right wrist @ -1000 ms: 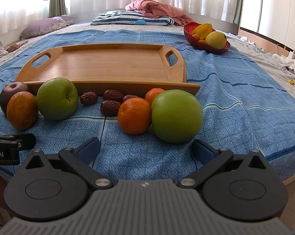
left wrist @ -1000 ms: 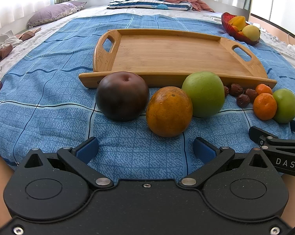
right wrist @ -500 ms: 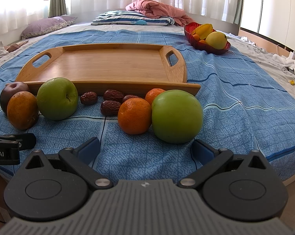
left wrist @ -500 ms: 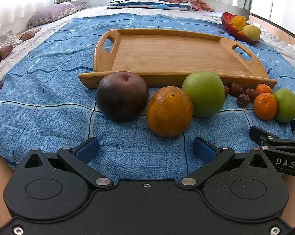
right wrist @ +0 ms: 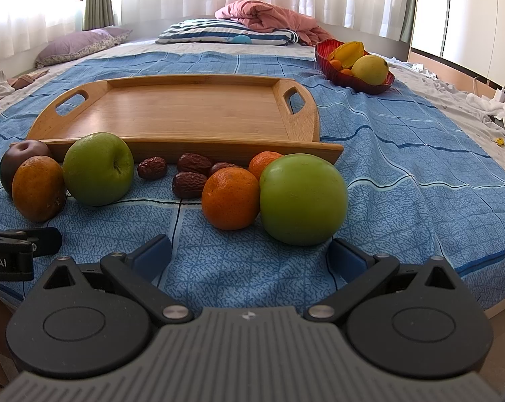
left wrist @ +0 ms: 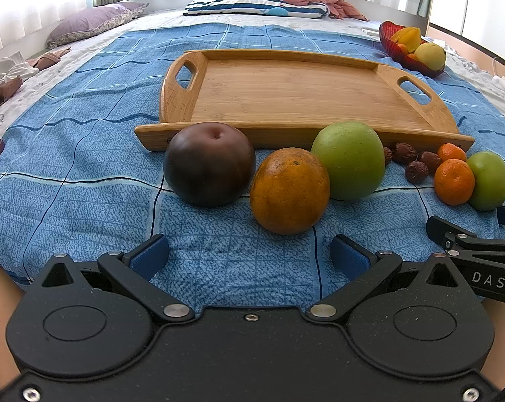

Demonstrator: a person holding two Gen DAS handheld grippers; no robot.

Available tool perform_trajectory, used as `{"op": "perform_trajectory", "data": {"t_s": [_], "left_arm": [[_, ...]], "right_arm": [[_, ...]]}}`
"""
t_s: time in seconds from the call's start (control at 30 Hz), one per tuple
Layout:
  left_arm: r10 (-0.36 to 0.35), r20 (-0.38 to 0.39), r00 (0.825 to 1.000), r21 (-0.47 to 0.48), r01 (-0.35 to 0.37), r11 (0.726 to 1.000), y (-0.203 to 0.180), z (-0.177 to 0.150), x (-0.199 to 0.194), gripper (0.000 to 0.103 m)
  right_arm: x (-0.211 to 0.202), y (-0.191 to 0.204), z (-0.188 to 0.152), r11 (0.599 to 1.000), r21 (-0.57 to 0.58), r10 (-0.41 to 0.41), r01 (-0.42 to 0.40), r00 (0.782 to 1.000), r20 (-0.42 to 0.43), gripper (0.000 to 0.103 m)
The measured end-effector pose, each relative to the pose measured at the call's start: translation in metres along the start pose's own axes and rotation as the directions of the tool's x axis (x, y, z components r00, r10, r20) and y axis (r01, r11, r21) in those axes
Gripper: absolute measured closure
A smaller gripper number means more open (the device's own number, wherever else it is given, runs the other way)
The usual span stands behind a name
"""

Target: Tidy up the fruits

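fruit row: whole line sits on the blue bed cover, just ahead of both grippers, right against the near rim of the wooden tray, which has nothing in it yet
dark plum-ish fruit: ahead and slightly left of the left gripper, touching the tray's front edge
big orange: closest thing to the left gripper, ahead and a bit right of centre, leaning on the green apple
right side: second green apple sits just ahead of the right gripper, over toward its right pad, pressed against a small orange; another little one tucked behind, dried dates further back-left
left gripper: spread wide, holding nothing
right gripper: same, wide and carrying nothing
step in hand: I'd guess first pick, nothing grabbed yet
how to do it well: go for the nearest fruit, centre it between the pads before squeezing, since round stuff on soft bedding will probably roll. Touching neighbours may get nudged, so come in straight. Lift over the rim, don't drag
further out: red bowl with more fruit far right, pillows at the back
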State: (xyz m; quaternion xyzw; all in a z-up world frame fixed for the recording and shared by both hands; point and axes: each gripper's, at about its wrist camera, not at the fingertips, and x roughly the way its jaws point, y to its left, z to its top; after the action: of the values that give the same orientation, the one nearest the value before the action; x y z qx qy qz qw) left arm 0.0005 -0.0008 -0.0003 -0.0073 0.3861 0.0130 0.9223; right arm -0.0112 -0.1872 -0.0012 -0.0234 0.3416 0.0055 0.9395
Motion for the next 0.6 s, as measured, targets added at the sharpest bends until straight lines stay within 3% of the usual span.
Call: {"op": "perform_trajectory", "data": {"t_s": [0.6], "left_arm": [[0.001,0.000,1.000,0.000,-0.001,1.000,-0.0002,0.0001,0.0001,0.000]], "right_arm": [[0.0001,0.0001,0.0001,1.000,-0.007,-0.001,0.001,1.000,0.008,0.000]]}}
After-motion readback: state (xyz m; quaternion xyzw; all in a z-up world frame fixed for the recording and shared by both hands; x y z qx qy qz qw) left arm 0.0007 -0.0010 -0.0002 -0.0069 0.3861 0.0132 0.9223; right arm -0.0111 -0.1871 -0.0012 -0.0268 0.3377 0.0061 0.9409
